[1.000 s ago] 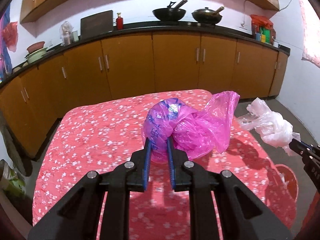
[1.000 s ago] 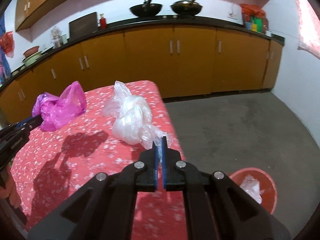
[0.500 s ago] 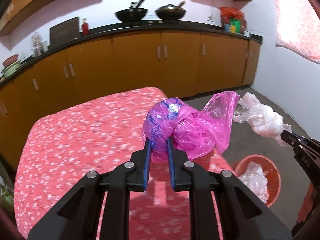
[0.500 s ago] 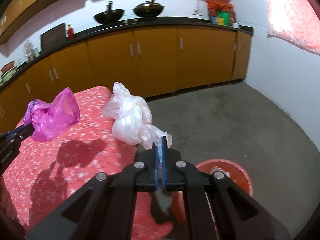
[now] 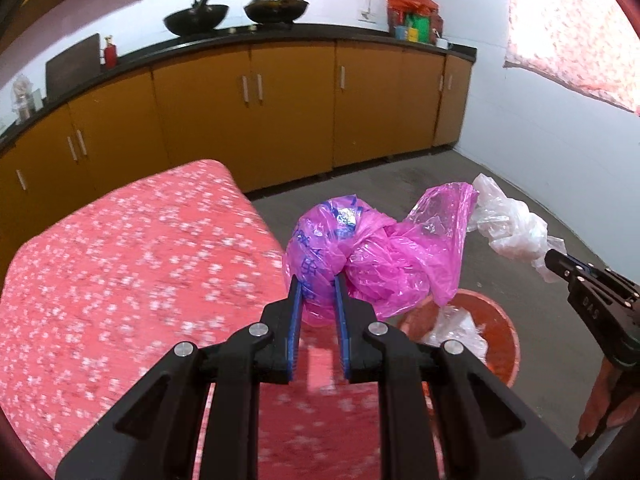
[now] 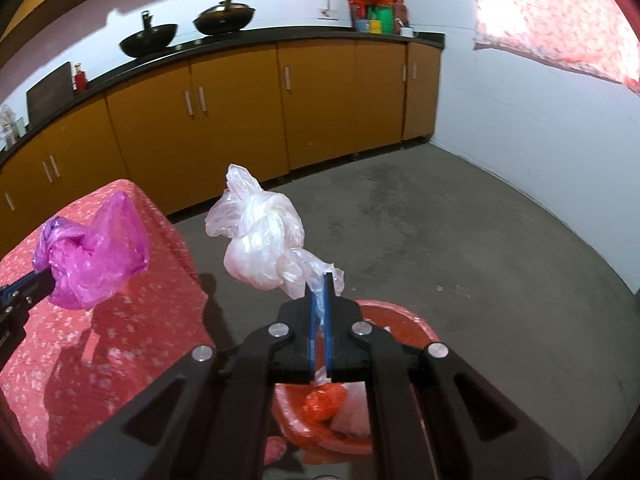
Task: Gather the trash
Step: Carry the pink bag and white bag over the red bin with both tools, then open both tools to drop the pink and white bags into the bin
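Observation:
My left gripper (image 5: 317, 285) is shut on a crumpled pink plastic bag (image 5: 372, 252) and holds it in the air at the table's right edge; the bag also shows in the right wrist view (image 6: 96, 256). My right gripper (image 6: 319, 280) is shut on a clear white plastic bag (image 6: 260, 240), held over the red bin (image 6: 404, 316). In the left wrist view the white bag (image 5: 508, 224) hangs right of the pink one, above the bin (image 5: 500, 344), which holds white and orange trash.
A table with a red flowered cloth (image 5: 120, 272) lies to the left. Orange kitchen cabinets (image 5: 288, 108) with a black counter and two woks line the back. The grey concrete floor (image 6: 460, 240) spreads right, up to a white wall.
Both grippers have swung right with their bags, from over the table to the bin beside it. The bin has come into view under them.

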A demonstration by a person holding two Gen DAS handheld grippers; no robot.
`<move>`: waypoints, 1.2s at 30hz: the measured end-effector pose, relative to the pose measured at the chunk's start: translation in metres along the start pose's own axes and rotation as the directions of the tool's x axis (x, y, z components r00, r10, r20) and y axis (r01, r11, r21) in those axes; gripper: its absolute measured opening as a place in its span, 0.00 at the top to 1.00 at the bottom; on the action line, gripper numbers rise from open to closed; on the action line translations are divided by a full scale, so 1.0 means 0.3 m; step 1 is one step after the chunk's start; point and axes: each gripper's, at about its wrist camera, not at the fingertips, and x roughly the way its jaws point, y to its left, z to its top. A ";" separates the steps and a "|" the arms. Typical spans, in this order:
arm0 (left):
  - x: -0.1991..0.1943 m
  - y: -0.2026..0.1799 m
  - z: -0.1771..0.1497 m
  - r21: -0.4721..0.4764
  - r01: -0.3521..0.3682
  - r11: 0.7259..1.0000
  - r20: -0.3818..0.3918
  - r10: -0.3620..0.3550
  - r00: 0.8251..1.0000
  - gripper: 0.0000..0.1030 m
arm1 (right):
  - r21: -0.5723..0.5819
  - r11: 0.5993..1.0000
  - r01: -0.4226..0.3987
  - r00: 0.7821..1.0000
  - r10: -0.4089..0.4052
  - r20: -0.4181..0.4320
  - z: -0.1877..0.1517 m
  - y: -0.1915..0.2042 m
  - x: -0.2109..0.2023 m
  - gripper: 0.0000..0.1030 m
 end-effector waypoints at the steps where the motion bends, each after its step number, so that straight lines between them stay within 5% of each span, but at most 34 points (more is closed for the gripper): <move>1: 0.011 -0.023 -0.002 -0.001 0.011 1.000 -0.008 -0.011 1.000 0.85 | 0.004 1.000 0.008 1.000 -0.008 -0.003 -0.004 -0.018 0.006 0.95; 17: 0.177 -0.340 -0.077 0.074 0.089 0.993 -0.131 -0.079 0.988 0.85 | 0.090 0.991 0.099 0.992 -0.091 -0.085 -0.096 -0.265 0.121 0.95; 24: 0.264 -0.416 -0.113 0.081 0.104 0.991 -0.214 -0.085 0.973 0.85 | 0.125 0.986 0.110 0.984 -0.091 -0.151 -0.152 -0.319 0.212 0.95; 36: 0.346 -0.468 -0.153 0.116 0.100 0.988 -0.250 -0.068 0.966 0.85 | 0.143 0.981 0.132 0.977 -0.104 -0.184 -0.181 -0.338 0.280 0.95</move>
